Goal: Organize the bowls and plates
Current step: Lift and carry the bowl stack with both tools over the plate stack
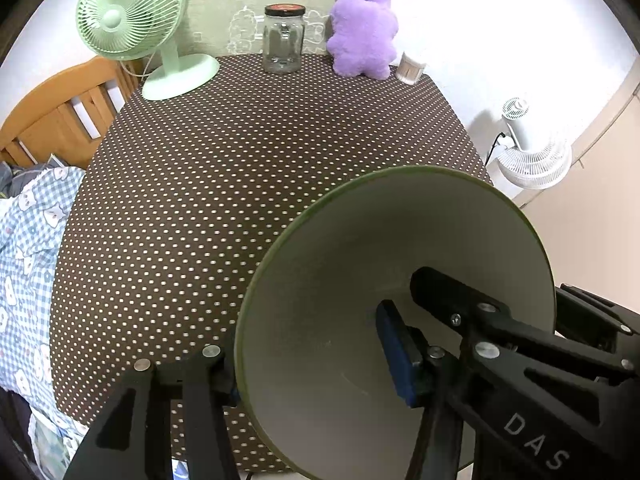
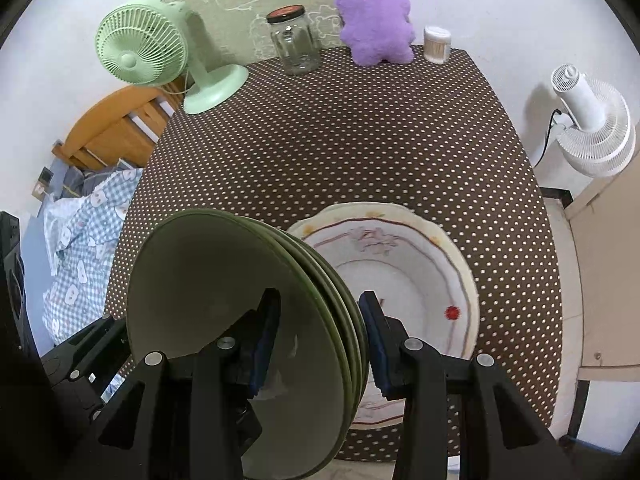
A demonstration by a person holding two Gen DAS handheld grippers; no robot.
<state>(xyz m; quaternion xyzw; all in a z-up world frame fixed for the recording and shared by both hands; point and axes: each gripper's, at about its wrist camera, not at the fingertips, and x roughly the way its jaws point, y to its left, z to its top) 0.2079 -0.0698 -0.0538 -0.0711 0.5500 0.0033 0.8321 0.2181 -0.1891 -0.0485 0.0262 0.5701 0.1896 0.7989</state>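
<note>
Both tongs are clamped on one stack of green bowls [image 2: 248,320], held tilted on edge above the near side of the desk [image 1: 240,200]. The right tongs [image 2: 320,340] pinch the stacked rims, one blue pad inside the top bowl and the other against the outermost bowl. The left tongs [image 1: 316,364] grip the opposite rim, one finger [image 1: 400,360] inside the bowl and the other outside it. Below the stack, a white patterned plate [image 2: 420,264] lies flat near the desk's front edge. The middle of the dotted cloth is open. Along the far edge stand a green fan [image 1: 132,12], a glass jar [image 1: 283,40], a purple plush toy [image 1: 363,32] and a small container of cotton swabs [image 2: 437,45]. Beyond the right edge a white fan [image 2: 592,128] stands on the floor.
</note>
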